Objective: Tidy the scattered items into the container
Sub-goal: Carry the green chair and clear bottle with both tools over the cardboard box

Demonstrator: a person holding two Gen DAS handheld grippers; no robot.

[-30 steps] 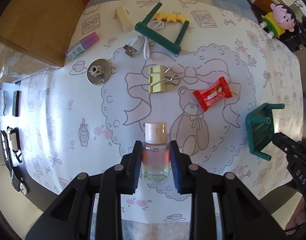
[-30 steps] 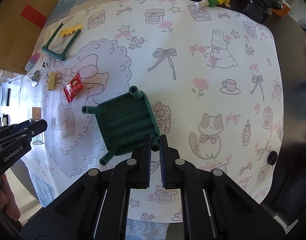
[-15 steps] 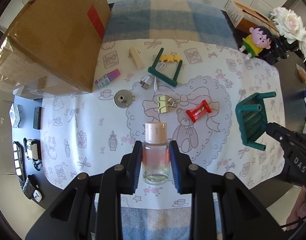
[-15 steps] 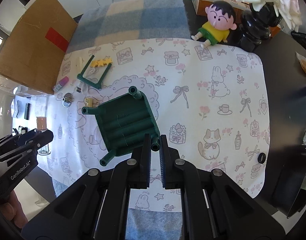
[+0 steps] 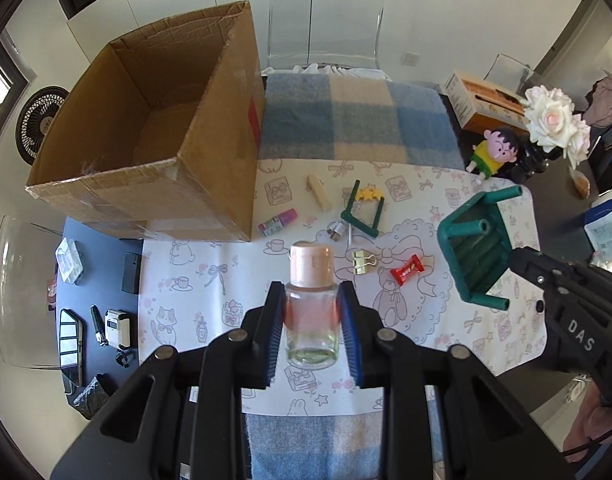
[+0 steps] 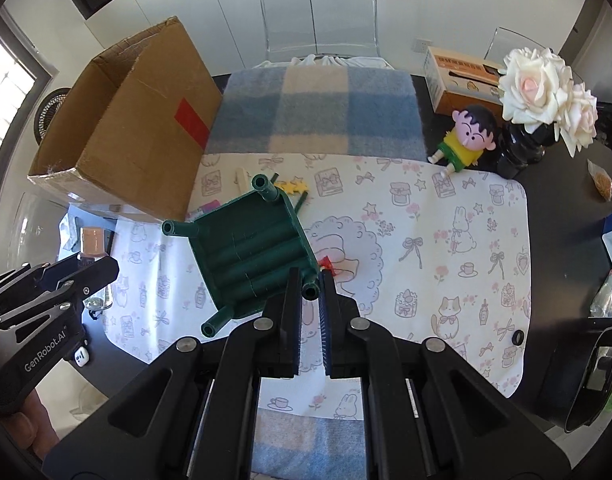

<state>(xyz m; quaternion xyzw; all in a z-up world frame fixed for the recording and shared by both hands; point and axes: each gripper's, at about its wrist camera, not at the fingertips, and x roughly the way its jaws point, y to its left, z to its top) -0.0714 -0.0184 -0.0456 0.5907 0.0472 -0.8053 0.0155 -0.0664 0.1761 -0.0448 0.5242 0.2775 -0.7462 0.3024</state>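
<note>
Both hands are loaded: the left gripper [image 5: 312,332] clamps a small bottle [image 5: 310,304], the right gripper [image 6: 310,304] pinches a leg of the green toy stool [image 6: 251,256], both above the table. The cardboard box [image 5: 145,136] looks empty; the binder clip [image 5: 362,261], red candy [image 5: 406,274] and other bits lie scattered.

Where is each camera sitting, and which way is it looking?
Left wrist: sits on the left hand-held gripper, looking down over the table toward the cardboard box; its fingers clamp a small bottle.
Right wrist: sits on the right hand-held gripper, looking down at the green toy stool it pinches by a leg.
Both show box, stool, bottle and each other's gripper.
</note>
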